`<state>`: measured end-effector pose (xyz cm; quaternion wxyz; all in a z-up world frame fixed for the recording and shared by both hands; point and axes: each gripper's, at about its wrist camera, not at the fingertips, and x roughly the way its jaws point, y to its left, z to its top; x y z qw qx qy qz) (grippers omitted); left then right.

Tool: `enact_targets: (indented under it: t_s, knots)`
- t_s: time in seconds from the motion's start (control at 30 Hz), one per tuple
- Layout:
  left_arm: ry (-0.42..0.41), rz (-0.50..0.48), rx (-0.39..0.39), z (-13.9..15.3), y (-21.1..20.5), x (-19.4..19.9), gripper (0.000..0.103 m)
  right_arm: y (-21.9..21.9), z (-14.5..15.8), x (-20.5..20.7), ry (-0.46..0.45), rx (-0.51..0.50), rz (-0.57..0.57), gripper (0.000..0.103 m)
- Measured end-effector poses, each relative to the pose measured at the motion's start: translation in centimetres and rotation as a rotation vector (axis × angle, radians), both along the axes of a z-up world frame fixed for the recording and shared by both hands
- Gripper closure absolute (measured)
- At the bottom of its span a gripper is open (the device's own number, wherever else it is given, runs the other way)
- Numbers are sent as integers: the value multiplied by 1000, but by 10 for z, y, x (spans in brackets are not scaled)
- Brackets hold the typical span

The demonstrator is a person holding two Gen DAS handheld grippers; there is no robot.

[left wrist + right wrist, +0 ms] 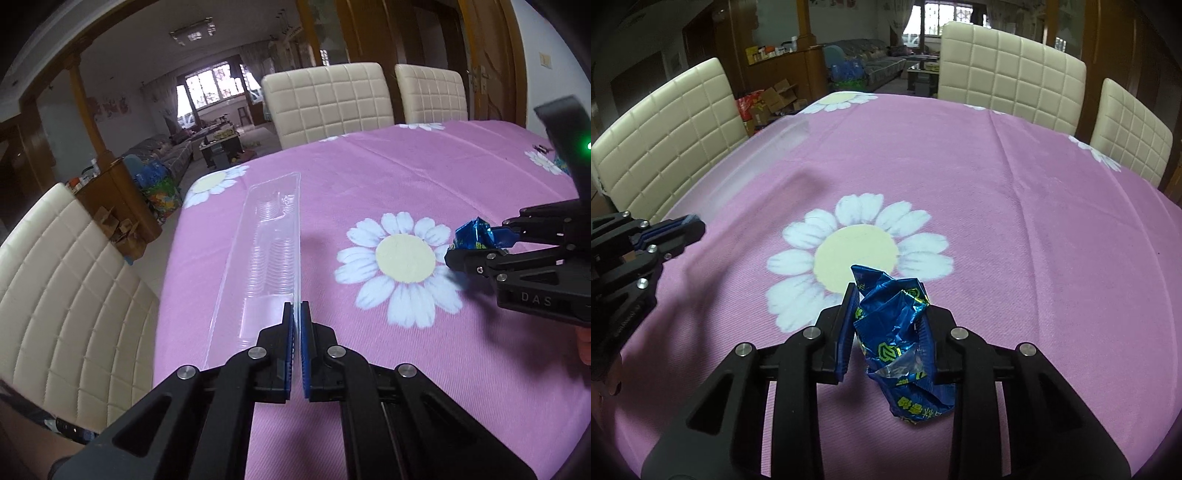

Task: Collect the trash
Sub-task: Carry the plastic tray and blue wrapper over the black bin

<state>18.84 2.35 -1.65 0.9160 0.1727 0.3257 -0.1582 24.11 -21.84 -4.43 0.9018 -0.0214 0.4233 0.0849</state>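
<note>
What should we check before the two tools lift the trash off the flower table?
1. Left tool pinching the clear plastic tray rim: ok.
2. Right tool squeezing the blue wrapper: ok.
3. Wrapper fully inside the pads: not ok, its lower end sticks out.
4. Tray's far end free of the pink tablecloth: cannot tell.
5. Tools apart from each other: ok.
6. Bin to drop trash in: cannot tell, none in view.

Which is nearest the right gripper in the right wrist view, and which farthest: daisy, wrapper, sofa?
1. Wrapper, pinched in the right gripper.
2. Daisy, printed just beyond the fingertips.
3. Sofa, far back in the room.
</note>
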Motion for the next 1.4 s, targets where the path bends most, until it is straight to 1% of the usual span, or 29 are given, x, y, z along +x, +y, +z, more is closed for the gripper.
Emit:
enact_targets:
  t_s: [0.07,0.23,0.33,0.4,0.53,0.63,0.87,1.03,1.4]
  knots:
    - [-5,31,-26,3,16,-9,99,6,1,-3,-5,10,25,72]
    - [-20,123,-50,4,52,-30,99,26,5,-15,-27,24,97,72]
    - [-33,177,-36,0,69,-45,99,41,8,-25,-54,22,150,72]
    - [-38,196,-28,-2,78,-55,99,51,11,-32,-71,24,188,72]
    - [-66,218,-21,-2,95,-77,99,72,16,-48,-120,7,268,72]
    - [-88,235,-29,2,106,-92,99,87,18,-60,-147,4,324,72]
    - [-135,271,1,7,120,-118,99,117,26,-85,-197,3,439,72]
    - [-150,297,2,11,134,-129,99,137,27,-94,-215,-18,495,72]
    - [-159,374,13,8,166,-147,99,183,35,-109,-239,13,574,72]
